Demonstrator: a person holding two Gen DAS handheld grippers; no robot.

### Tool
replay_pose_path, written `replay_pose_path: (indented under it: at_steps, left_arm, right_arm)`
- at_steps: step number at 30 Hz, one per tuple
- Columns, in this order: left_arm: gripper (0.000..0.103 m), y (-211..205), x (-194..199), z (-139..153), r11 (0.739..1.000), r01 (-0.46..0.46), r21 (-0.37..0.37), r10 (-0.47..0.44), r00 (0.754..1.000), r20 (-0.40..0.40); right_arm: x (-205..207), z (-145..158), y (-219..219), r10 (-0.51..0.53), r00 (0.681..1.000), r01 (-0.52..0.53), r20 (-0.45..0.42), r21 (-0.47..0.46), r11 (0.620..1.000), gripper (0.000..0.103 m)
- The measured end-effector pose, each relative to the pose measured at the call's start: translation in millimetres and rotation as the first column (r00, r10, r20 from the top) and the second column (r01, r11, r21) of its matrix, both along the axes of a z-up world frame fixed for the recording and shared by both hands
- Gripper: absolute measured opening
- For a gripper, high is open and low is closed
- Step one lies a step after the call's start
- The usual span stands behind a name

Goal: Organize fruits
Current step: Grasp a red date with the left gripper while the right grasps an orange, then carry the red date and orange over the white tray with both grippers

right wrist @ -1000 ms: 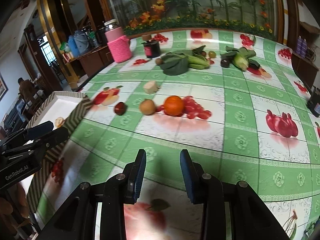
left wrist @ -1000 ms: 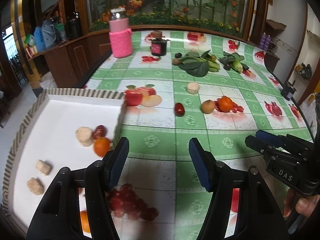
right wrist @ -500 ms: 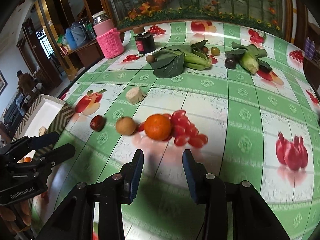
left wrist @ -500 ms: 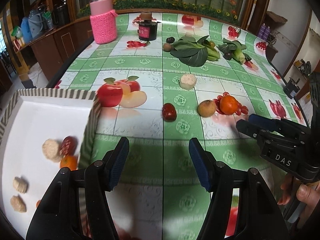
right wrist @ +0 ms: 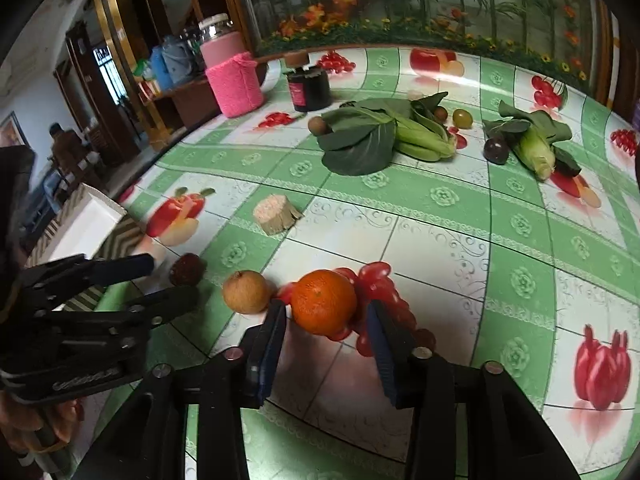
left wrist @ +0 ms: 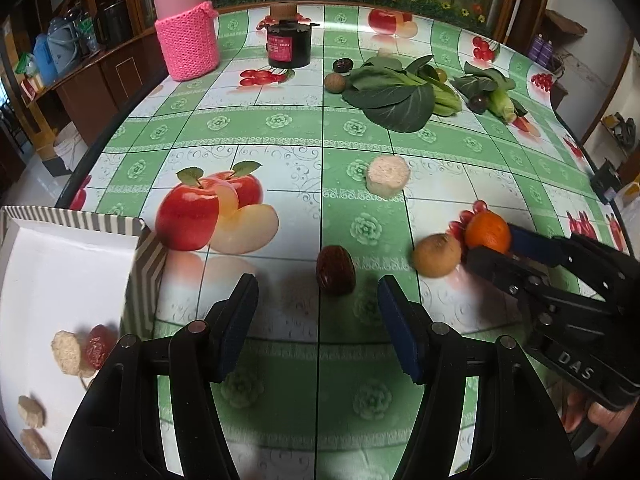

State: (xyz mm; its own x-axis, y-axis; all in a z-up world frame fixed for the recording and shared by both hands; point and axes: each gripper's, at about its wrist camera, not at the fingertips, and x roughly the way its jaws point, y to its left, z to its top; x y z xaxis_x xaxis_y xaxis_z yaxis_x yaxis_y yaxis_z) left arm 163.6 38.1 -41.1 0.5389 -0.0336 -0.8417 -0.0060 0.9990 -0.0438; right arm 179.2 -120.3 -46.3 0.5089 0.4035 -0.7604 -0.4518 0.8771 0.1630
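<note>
A dark red date point(left wrist: 335, 270) lies on the fruit-print tablecloth just ahead of my open left gripper point(left wrist: 316, 296), in line with the gap between its tips. From the right wrist view the left gripper point(right wrist: 170, 280) flanks the date point(right wrist: 186, 274). My right gripper point(right wrist: 326, 318) has an orange point(right wrist: 323, 302) between its tips, and its jaws are closing, with a sliver of gap showing on each side. A round brown fruit point(left wrist: 437, 255) sits between date and orange point(left wrist: 488, 232). The white striped-rim tray point(left wrist: 72, 220) at the left holds pale chunks and a date.
A pale cut chunk point(left wrist: 387, 176) lies mid-table. Farther back stand a pink knitted jar point(left wrist: 188, 36) and a black jar point(left wrist: 289, 46), with leafy greens point(left wrist: 396, 92), corn point(left wrist: 502, 102) and small dark fruits. The table edge curves along the left.
Both grippers moved forward over the table. The left went from beside the tray to the date. The right reached the orange, which now sits between its tips.
</note>
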Motion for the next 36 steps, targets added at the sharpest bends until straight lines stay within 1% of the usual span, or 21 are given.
replay_pose_path:
  at_steps: [3,4,5,6,8,10,17,23,29,36]
  left_arm:
    - [0.062,3,4,-1,1.000,-0.003,-0.018,0.003,1.000,0.015]
    - [0.060,3,5,-1,1.000,0.000,-0.020,0.001,1.000,0.018]
    - [0.051,3,5,-2,1.000,0.002,-0.020,-0.002,1.000,0.024]
    - [0.045,2,5,-2,1.000,0.004,-0.015,-0.003,1.000,0.025]
    - [0.027,0,4,-3,1.000,0.011,0.013,-0.011,0.999,0.034]
    - [0.021,-2,2,-2,1.000,0.020,0.012,-0.020,0.999,0.034]
    - [0.020,0,-16,9,0.999,0.040,-0.027,-0.038,0.997,0.062]
    - [0.020,5,-45,24,0.998,0.049,-0.046,-0.045,0.996,0.083]
    - [0.020,21,-77,32,1.000,0.020,-0.009,-0.019,0.994,0.109]
    - [0.021,58,-111,40,0.998,-0.049,0.029,0.044,0.989,0.143]
  right_arm:
    - [1,-1,-3,0.003,1.000,-0.002,-0.006,0.037,0.999,0.032]
    - [1,-1,-5,0.003,1.000,-0.003,-0.009,0.044,0.999,0.032]
    - [1,0,-5,0.003,1.000,-0.003,-0.009,0.046,0.999,0.032]
    - [0,0,-5,0.004,1.000,-0.003,-0.009,0.047,0.999,0.031]
    - [-1,0,-5,0.003,1.000,-0.002,-0.009,0.047,0.999,0.031]
    - [-3,0,-6,-0.004,1.000,0.004,-0.011,0.048,0.999,0.031]
    - [-22,11,-9,-0.005,1.000,0.005,0.014,0.035,0.999,0.031]
    - [-50,27,-8,0.000,0.999,-0.002,0.038,0.073,0.997,0.031]
    - [-80,38,11,0.035,0.998,-0.041,0.054,0.114,0.993,0.030]
    - [-107,47,55,0.110,0.992,-0.118,0.070,0.129,0.985,0.030]
